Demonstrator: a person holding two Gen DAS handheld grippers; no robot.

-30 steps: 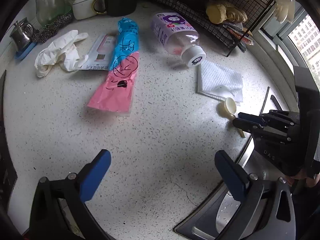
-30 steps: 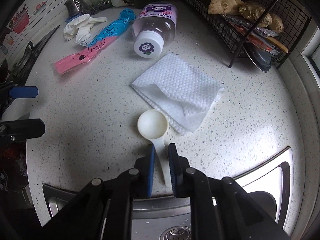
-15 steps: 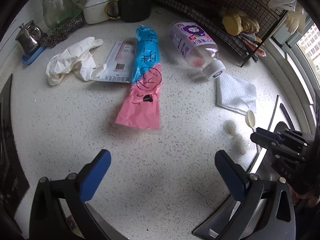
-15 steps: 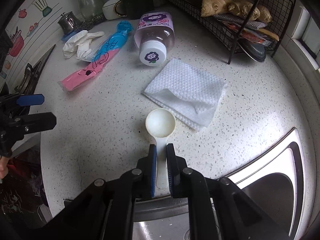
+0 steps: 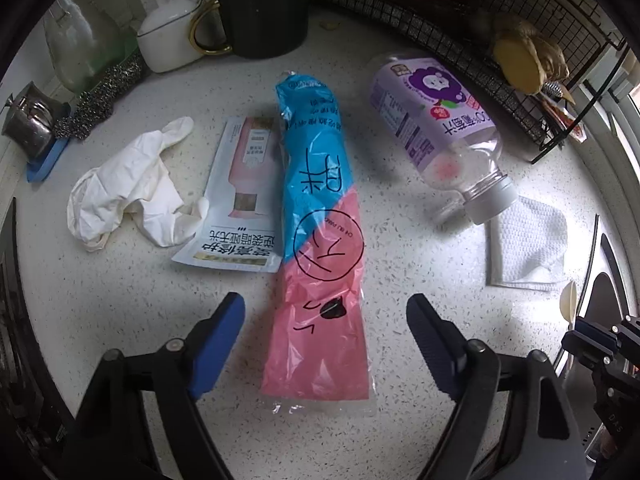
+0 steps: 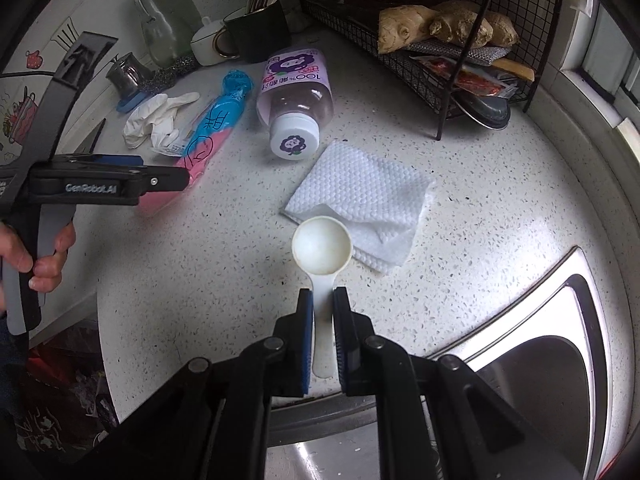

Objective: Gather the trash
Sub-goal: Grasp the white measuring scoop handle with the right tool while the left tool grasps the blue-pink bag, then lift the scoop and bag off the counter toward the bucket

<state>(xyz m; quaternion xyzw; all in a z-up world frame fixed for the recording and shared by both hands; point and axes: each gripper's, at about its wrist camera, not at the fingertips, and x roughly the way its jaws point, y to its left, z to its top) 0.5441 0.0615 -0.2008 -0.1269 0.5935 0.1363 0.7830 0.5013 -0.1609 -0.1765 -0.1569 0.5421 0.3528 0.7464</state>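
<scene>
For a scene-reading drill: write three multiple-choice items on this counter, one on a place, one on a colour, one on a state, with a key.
1. What lies under the scoop's bowl?
A. white paper towel
B. white glove
C. purple bottle

2. Which colours make up the long plastic bag?
A. green and yellow
B. blue and pink
C. black and white

3. How does the right gripper stand?
A. wide open over the sink
B. shut on the glove
C. shut on the scoop's handle

Key: 1 A, the scoop overlaps a corner of the paper towel. 2 B, the plastic bag is blue at its far end, pink at its near end. 3 C, the right gripper has its pads against the handle.
</scene>
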